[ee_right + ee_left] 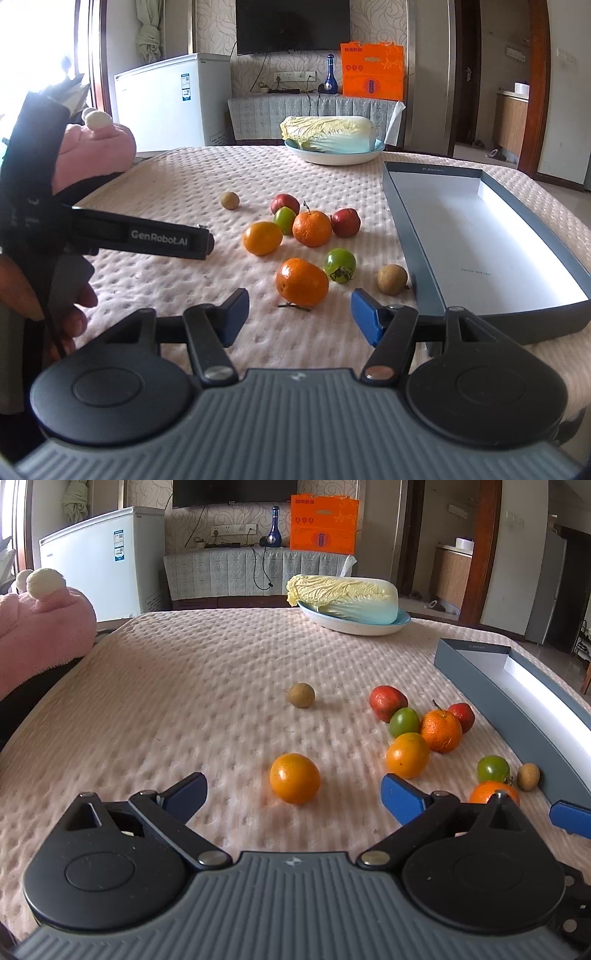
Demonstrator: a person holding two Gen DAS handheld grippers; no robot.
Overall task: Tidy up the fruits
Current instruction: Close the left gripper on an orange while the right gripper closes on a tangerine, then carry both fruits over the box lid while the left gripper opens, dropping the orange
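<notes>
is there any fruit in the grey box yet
No, in the right wrist view the grey box shows only its bare white floor, and the fruits, like the nearest orange, lie on the tablecloth beside it.

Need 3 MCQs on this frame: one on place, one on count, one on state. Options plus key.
1. Where does the pale leafy cabbage lie?
A. in the grey box
B. on the bare tablecloth
C. in the shallow white dish

2. How many round green fruits are on the table?
A. two
B. one
C. four

3. How is the right gripper?
A. shut on an orange
B. open, holding nothing
C. shut on a brown fruit

Key:
1. C: the pale leafy cabbage rests in the shallow white dish at the far edge.
2. A: one round green fruit sits in the cluster, and another lies nearer.
3. B: the right gripper has its blue fingers spread wide and gripping nothing.
</notes>
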